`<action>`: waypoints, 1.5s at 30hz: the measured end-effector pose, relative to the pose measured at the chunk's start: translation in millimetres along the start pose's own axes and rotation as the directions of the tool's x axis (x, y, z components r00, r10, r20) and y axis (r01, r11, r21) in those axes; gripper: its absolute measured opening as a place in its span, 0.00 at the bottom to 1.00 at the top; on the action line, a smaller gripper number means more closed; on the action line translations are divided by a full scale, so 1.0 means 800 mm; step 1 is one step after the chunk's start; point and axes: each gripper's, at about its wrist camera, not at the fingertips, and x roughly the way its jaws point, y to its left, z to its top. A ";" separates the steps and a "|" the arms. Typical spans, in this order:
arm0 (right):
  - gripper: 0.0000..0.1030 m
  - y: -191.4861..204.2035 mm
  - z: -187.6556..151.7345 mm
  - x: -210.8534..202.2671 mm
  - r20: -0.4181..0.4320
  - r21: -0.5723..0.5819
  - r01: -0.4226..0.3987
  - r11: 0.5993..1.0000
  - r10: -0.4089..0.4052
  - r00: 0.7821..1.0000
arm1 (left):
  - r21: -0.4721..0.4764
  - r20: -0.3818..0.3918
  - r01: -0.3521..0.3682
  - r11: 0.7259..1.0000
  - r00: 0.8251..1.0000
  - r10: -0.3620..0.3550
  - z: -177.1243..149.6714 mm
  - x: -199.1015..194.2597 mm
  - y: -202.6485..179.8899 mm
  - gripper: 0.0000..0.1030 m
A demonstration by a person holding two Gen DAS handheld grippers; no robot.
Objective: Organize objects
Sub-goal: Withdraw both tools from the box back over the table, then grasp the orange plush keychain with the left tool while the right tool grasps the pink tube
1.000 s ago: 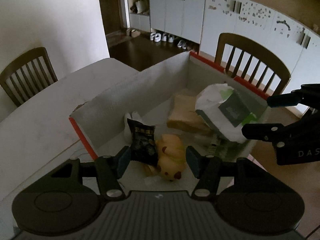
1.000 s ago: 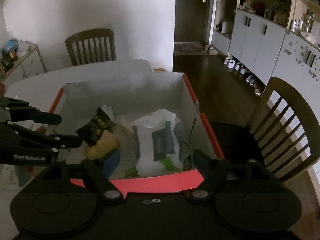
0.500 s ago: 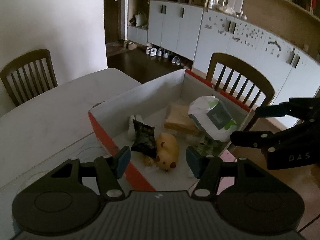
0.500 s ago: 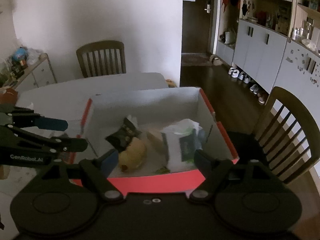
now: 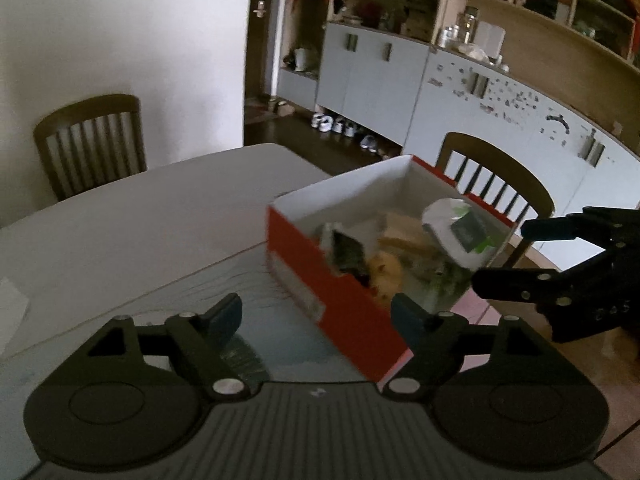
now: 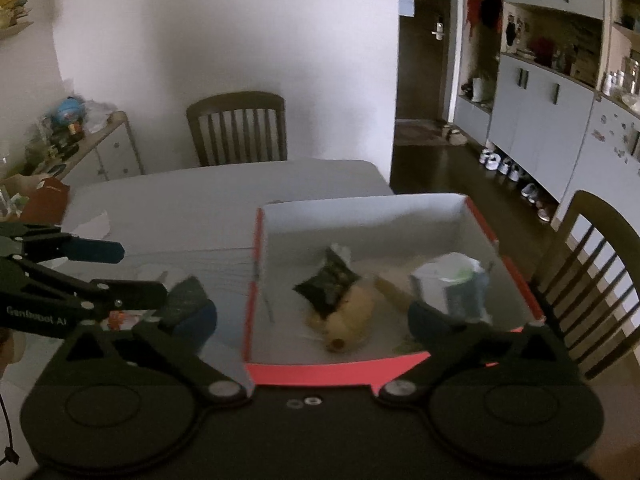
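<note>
A red box with a white inside [image 5: 320,280] [image 6: 360,368] stands at the table's right end. In it lie a black snack packet [image 5: 348,254] [image 6: 326,284], a yellow plush toy [image 5: 386,272] [image 6: 352,316], a beige slab [image 5: 400,228] and a white bag with a green label [image 5: 460,228] [image 6: 448,284]. My left gripper [image 5: 316,312] [image 6: 120,272] hovers short of the box's left corner, jaws opening, gripping nothing. My right gripper [image 6: 312,316] [image 5: 520,256] hangs before the box's near wall, jaws opening wide, also holding nothing.
Wooden chairs stand at the table's far side [image 5: 92,140] [image 6: 240,128] and right beside the box [image 5: 496,184] [image 6: 592,264]. White paper [image 6: 94,226] lies on the table [image 5: 140,220] at left. A cluttered side cabinet [image 6: 80,140] is at far left.
Both grippers have drawn back and up, away from the box, and their jaws have spread wider. The packet and plush that sat between the left fingers now lie in the box.
</note>
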 end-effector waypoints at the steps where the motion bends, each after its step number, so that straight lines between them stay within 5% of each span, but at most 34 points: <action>1: 0.99 0.008 0.000 0.001 -0.001 -0.001 -0.006 1.000 0.006 1.000 | -0.003 0.000 -0.006 1.000 1.000 0.006 -0.004 -0.004 0.008 0.79; 5: 0.99 0.037 -0.002 0.009 -0.004 0.000 -0.023 1.000 0.023 1.000 | -0.018 -0.007 -0.021 1.000 1.000 0.021 -0.018 -0.019 0.042 0.80; 13: 0.99 0.089 -0.008 0.029 -0.032 -0.016 -0.039 0.999 0.038 0.999 | -0.077 -0.016 -0.108 0.991 0.994 0.107 -0.049 -0.038 0.117 0.99; 21: 0.99 0.137 -0.017 0.055 -0.070 -0.044 -0.068 0.997 0.065 0.995 | -0.133 -0.033 -0.151 0.980 0.989 0.147 -0.084 -0.034 0.183 0.99; 31: 0.99 0.187 -0.036 0.103 -0.157 -0.085 -0.078 0.993 0.064 0.986 | -0.073 -0.091 -0.195 0.978 0.978 0.188 -0.128 0.001 0.221 0.99; 45: 0.96 0.198 -0.034 0.164 -0.241 -0.070 -0.073 0.995 0.054 0.969 | 0.069 -0.093 -0.134 0.989 0.986 0.140 -0.160 0.051 0.218 0.99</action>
